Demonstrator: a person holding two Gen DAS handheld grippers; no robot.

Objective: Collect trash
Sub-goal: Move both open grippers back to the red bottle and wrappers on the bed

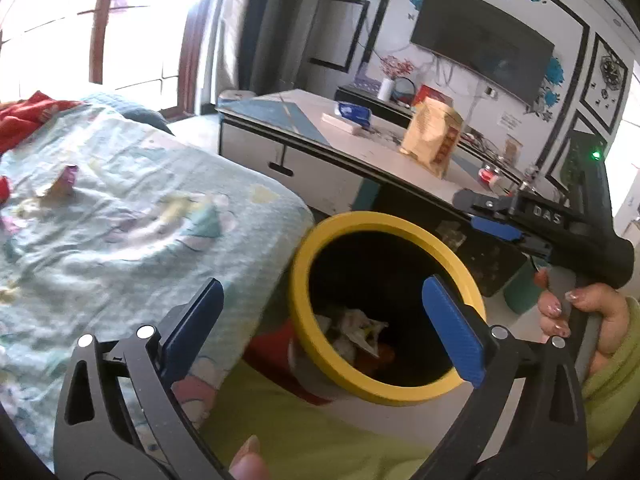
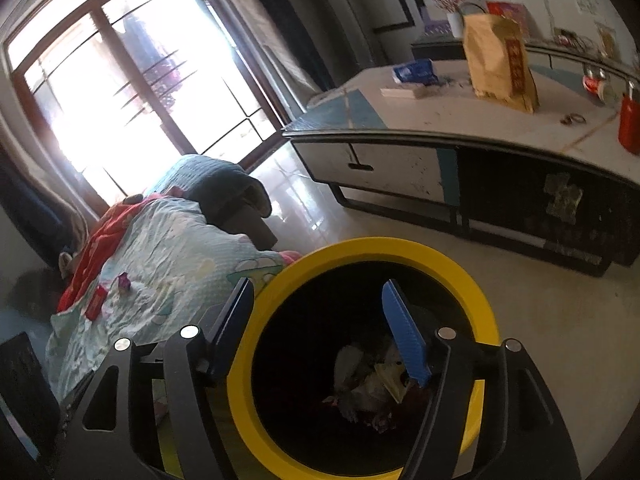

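Observation:
A yellow-rimmed black trash bin [image 1: 420, 236] stands on the floor beside the bed; it also shows in the right wrist view [image 2: 400, 250]. Crumpled wrappers [image 1: 360, 332] lie at its bottom [image 2: 372, 384]. My left gripper [image 1: 324, 328] is open and empty, at the bin's near rim. My right gripper [image 2: 320, 332] is open and empty, right over the bin's mouth; it also shows in the left wrist view [image 1: 496, 216]. A small purple wrapper [image 1: 66, 182] lies on the bed's floral sheet [image 1: 140, 208]. In the right wrist view a purple wrapper [image 2: 124, 282] and a red packet [image 2: 95, 301] lie there.
A low white and black table [image 1: 360, 160] stands behind the bin with a yellow paper bag [image 1: 432, 140], a blue pack [image 1: 354, 114] and a red bottle [image 2: 629, 124]. A TV [image 1: 480, 40] hangs on the wall. Red cloth [image 2: 100, 248] lies on the bed.

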